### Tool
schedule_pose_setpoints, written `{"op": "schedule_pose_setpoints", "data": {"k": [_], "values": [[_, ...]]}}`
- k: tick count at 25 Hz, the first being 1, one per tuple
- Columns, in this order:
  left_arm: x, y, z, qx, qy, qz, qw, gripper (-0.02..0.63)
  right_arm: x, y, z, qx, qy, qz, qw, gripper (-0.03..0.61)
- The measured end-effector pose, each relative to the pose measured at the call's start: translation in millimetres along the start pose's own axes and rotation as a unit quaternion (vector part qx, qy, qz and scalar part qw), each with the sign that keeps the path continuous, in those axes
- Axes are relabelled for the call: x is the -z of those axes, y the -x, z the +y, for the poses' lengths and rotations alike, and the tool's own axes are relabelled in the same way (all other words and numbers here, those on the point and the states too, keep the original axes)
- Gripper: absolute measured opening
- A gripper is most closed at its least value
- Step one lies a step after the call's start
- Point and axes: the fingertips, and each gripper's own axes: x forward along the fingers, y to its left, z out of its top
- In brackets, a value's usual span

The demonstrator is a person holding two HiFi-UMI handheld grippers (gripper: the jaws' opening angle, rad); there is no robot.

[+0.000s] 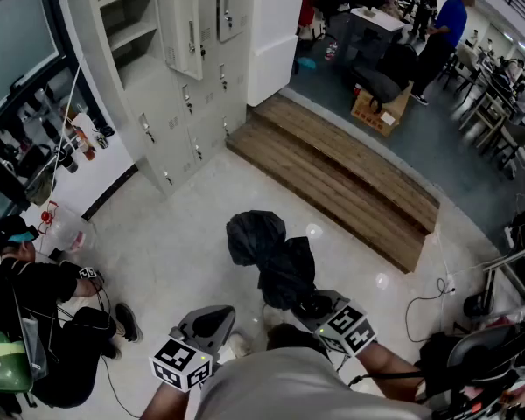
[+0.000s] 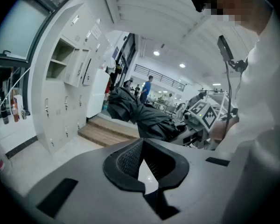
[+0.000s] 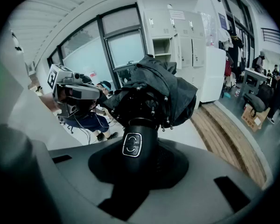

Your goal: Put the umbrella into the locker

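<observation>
A folded black umbrella (image 1: 276, 256) juts forward from my right gripper (image 1: 319, 311), which is shut on its black handle (image 3: 134, 146). The bunched canopy (image 3: 156, 92) fills the middle of the right gripper view. In the left gripper view the umbrella (image 2: 140, 115) hangs to the right of the lockers. My left gripper (image 1: 206, 326) is beside it at the lower left, its pads (image 2: 128, 160) closed together with nothing between them. The grey lockers (image 1: 179, 94) stand at the far left across the floor. One upper door (image 1: 179, 29) hangs open next to an open compartment (image 1: 131, 33).
A person (image 1: 35, 322) sits on the floor at the lower left among cables. A low wooden platform (image 1: 341, 178) runs diagonally beyond the umbrella. A white cabinet (image 1: 271, 33) stands by the lockers. A cardboard box (image 1: 378, 112), desks and people are at the far right.
</observation>
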Motion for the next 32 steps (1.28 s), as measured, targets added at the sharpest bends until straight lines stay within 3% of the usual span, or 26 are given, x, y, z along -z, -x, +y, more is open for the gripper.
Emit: {"op": "schedule_pose_setpoints", "data": {"k": [6,15,22,28,32], "values": [[-12,-28,9,-0.030,0.023,-0.001,0.9993,0.011,-12,-4,-36,-0.015,0.013,0.003,1.000,0.105],[-81,-97,22,-0.061,0.026,-0.028,0.9974,0.011,-49,-6,-116,-0.055,0.042,0.020,0.997,0.104],[-94,-119,43,-0.098,0.042,-0.043,0.9934,0.012,-79,-35,-157,-0.082,0.052,0.028,0.995,0.104],[-102,-104,108,-0.118,0.063,-0.059,0.9892,0.014,-142,-87,-176,-0.088,0.054,0.028,0.994,0.104],[-121,-95,173,-0.124,0.051,-0.067,0.9887,0.015,-202,-132,-189,-0.078,0.060,0.019,0.995,0.104]]}}
